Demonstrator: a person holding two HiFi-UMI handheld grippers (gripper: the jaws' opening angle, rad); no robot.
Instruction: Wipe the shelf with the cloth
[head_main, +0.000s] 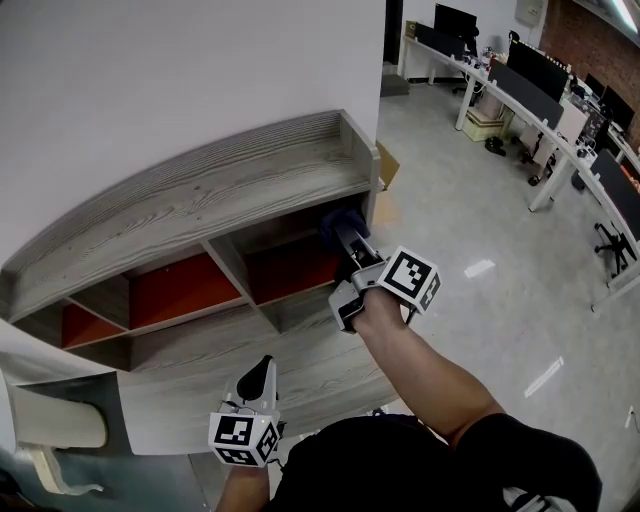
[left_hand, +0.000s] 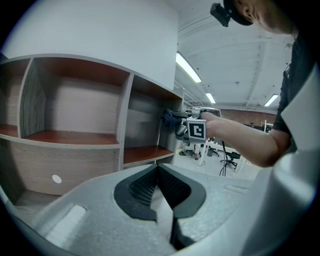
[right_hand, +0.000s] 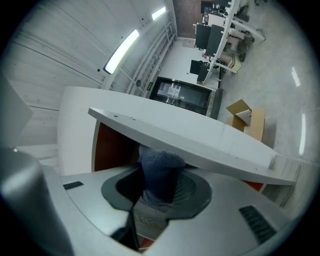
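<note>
The shelf (head_main: 220, 190) is a grey wood unit with orange-red compartments, set against a white wall. My right gripper (head_main: 343, 232) reaches into the right-hand compartment just under the top board and is shut on a dark blue cloth (head_main: 338, 220). In the right gripper view the cloth (right_hand: 159, 170) sits bunched between the jaws beneath the top board (right_hand: 200, 140). My left gripper (head_main: 264, 368) hangs low over the lower grey ledge, jaws shut with nothing in them. The left gripper view shows its shut jaws (left_hand: 159, 167), the shelf (left_hand: 75, 137) and the cloth (left_hand: 167, 119) pressed near the compartment's right edge.
A cardboard box (head_main: 386, 163) stands on the floor just right of the shelf. Desks with monitors (head_main: 530, 80) and an office chair (head_main: 612, 245) fill the far right. A white curved object (head_main: 60, 430) sits at the lower left. The lower wood ledge (head_main: 310, 365) lies under both arms.
</note>
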